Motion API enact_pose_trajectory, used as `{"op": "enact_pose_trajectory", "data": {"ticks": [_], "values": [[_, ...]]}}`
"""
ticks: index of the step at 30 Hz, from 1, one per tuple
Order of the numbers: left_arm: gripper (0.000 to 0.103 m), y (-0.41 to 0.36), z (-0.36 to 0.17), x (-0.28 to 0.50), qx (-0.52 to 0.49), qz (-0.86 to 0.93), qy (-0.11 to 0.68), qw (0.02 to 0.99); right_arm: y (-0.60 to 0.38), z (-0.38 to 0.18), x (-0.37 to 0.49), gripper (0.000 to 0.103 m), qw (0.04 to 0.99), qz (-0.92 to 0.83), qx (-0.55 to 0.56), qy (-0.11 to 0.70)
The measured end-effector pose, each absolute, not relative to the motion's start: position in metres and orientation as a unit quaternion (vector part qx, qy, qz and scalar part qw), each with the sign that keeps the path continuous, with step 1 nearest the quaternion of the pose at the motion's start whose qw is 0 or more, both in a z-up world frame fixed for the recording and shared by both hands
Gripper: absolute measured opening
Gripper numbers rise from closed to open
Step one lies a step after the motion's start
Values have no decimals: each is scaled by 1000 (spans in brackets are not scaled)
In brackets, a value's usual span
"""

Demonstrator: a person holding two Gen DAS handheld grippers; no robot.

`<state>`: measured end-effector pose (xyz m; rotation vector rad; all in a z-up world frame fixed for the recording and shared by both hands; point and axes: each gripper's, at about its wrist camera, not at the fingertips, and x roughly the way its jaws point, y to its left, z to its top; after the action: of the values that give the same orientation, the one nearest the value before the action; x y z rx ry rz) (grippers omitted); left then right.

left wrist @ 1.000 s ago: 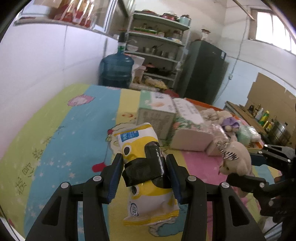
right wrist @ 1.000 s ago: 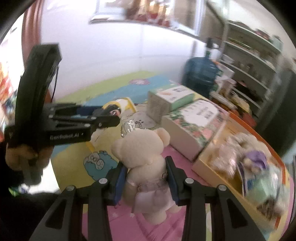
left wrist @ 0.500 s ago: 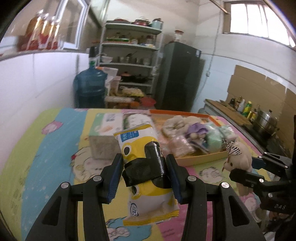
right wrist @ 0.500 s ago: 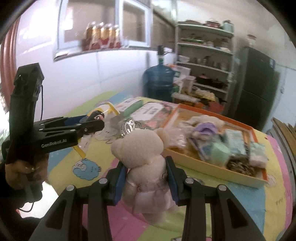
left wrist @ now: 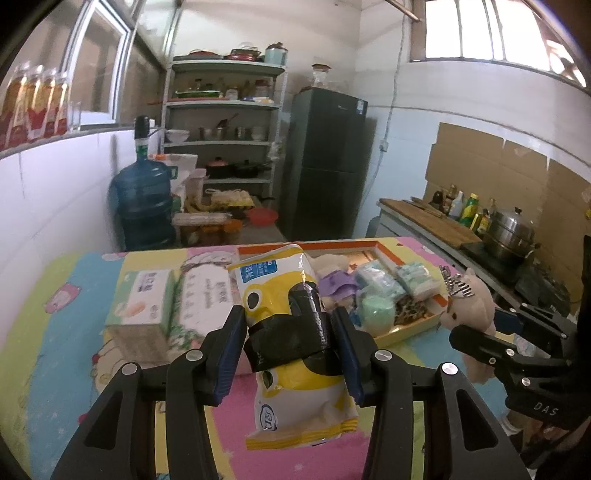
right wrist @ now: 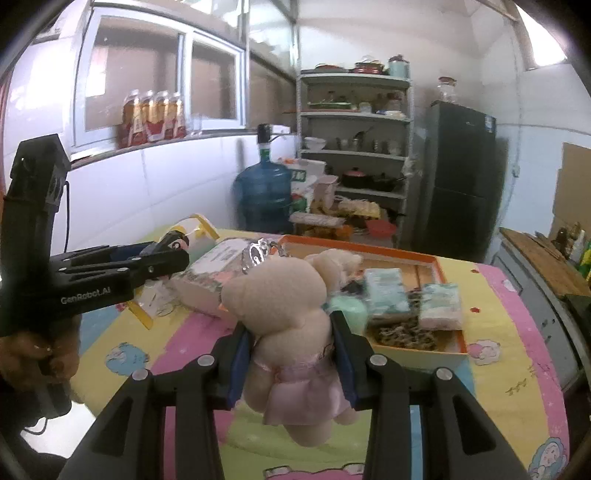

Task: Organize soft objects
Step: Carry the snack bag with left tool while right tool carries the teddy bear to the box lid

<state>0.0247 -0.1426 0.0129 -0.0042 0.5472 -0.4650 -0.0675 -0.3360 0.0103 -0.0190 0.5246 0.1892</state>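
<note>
The yellow pouch (left wrist: pixel 295 332) is being clamped by the left gripper (left wrist: pixel 291 347) and the teddy bear (right wrist: pixel 291 325) by the right gripper (right wrist: pixel 291 354); both could be dropped beside the crowded orange tray (right wrist: pixel 417 352).

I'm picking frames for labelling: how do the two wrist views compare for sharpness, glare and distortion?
Left wrist: sharp on the yellow packet, window blown out, fisheye-bent walls. Right wrist: plush bear slightly soft, hazy backlight, orange tray contents smeared.

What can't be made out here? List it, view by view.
- Left wrist view: the yellow snack bag hides part of the orange tray.
- Right wrist view: the teddy bear covers the tray's near left corner.
- Both views: print on the tissue boxes is too small to read.
</note>
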Motion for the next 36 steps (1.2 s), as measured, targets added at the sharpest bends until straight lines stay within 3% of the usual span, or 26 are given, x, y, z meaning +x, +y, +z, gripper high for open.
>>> {"op": "enact_pose_trajectory", "data": {"ticks": [24, 36], "values": [[49, -217, 7, 86, 12, -211, 277, 938, -396, 13, -24, 41, 973, 58, 8, 225], [49, -239, -18, 135, 10, -199, 310, 930, -414, -2, 35, 42, 964, 56, 16, 261]]}}
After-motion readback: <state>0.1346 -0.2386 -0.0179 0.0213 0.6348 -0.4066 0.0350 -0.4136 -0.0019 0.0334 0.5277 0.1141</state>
